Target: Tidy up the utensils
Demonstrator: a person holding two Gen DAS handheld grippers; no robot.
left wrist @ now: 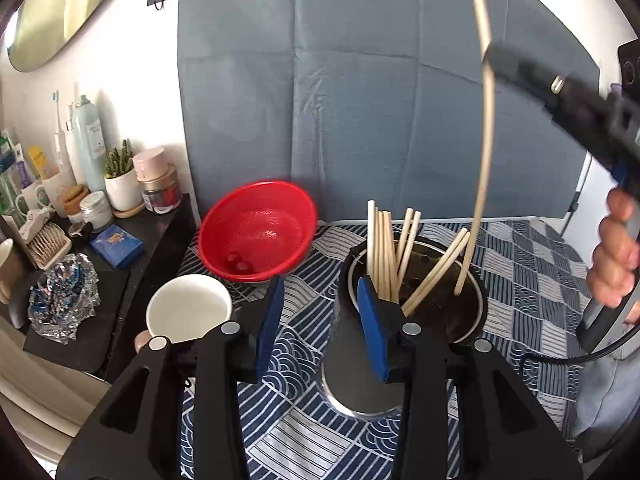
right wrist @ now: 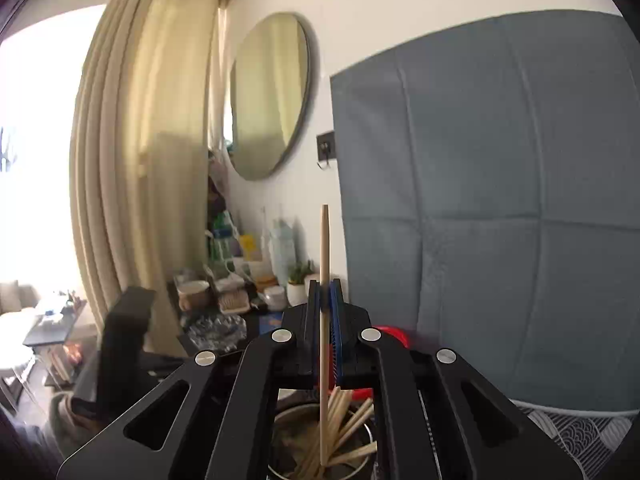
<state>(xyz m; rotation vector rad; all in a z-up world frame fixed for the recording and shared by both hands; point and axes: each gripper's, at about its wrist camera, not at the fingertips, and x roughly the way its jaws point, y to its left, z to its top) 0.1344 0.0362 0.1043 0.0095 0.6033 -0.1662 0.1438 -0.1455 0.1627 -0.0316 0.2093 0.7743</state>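
Right gripper (right wrist: 325, 300) was clamped on a single chopstick (right wrist: 325, 320), pads pinching it about mid-length, stick near vertical. Its lower tip sat just inside the mouth of the metal holder (left wrist: 400, 344), in among the other chopsticks (left wrist: 386, 256) leaning there; I couldn't tell if the tip had reached the bottom. Left gripper (left wrist: 320, 320) was spread wide and held nothing. One blue pad (left wrist: 372, 320) was beside the holder's near wall, but contact couldn't be made out. Holder stood upright on the patterned cloth (left wrist: 520, 264), with the red bowl (left wrist: 256, 232) and white cup (left wrist: 188, 308) off to its left.

Step in hand, by my read: dropping this chopstick in with the rest. The next move would call for lowering a bit further, then releasing straight down so the stick doesn't catch on the leaning ones or the rim. The left could steady the holder if it rocked.
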